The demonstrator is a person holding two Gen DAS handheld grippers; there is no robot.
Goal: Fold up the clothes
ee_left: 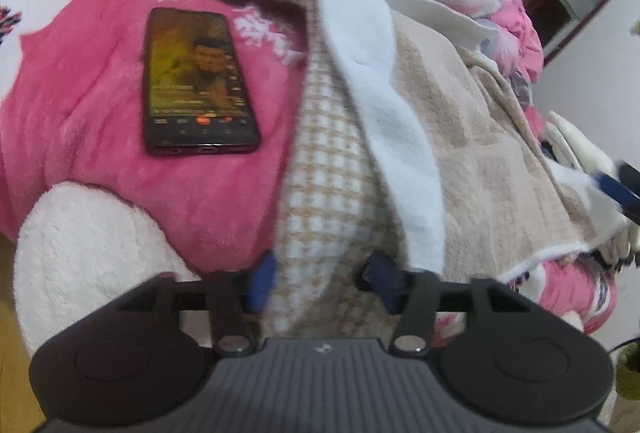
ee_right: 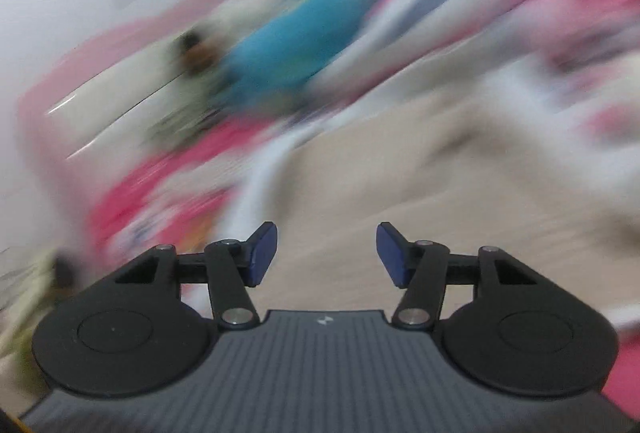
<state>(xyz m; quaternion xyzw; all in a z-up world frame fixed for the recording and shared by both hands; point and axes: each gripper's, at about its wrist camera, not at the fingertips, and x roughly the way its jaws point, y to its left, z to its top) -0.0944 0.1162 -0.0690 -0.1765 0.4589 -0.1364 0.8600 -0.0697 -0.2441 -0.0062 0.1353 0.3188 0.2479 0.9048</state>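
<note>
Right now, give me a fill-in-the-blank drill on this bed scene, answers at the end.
1. The phone lies on the ____ blanket.
2. The phone's screen is ____, showing a picture.
3. The checked garment has a ____ lining.
4. The right claw stands ____, nothing between its pads.

Answers: pink; lit; white; open

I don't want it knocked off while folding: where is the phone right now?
In the left wrist view the phone lies face up, screen lit, on the pink blanket, left of the beige checked garment.

Phone (ee_left: 199,83) on pink blanket (ee_left: 100,81) — beside checked garment (ee_left: 328,161)
</note>
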